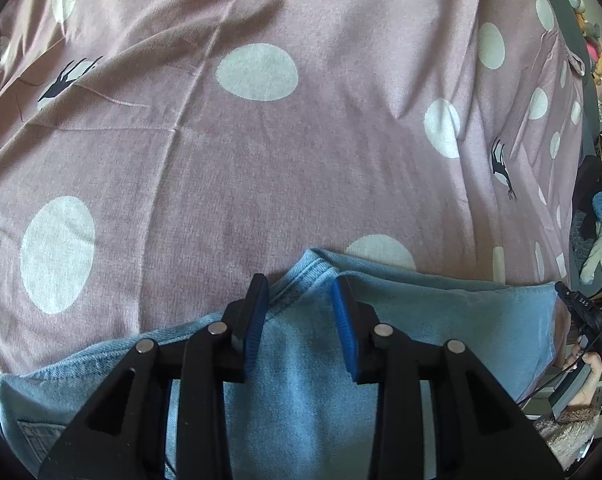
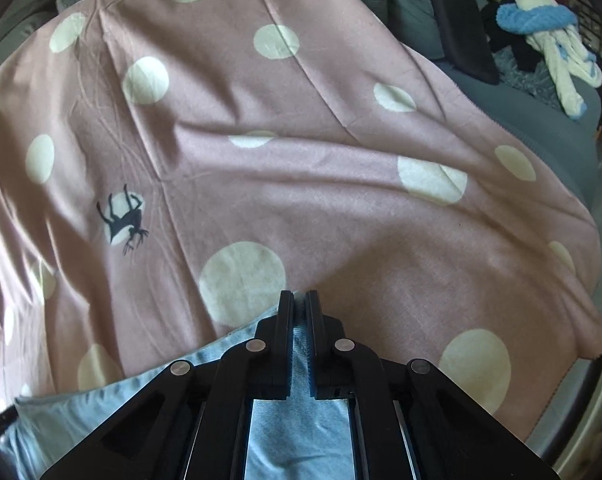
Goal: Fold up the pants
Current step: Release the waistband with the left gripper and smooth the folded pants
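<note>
A pink bedspread (image 1: pixel 301 152) with white dots and small dark deer figures covers the bed, creased in long folds, and light blue denim pants (image 1: pixel 301 360) lie directly on its near edge, spread left to right.

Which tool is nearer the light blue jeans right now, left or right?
Right. The right tool is shut on the jeans' edge, cloth pinched between its fingers. The left tool is open over the jeans, fingers straddling a corner, not gripping.
</note>
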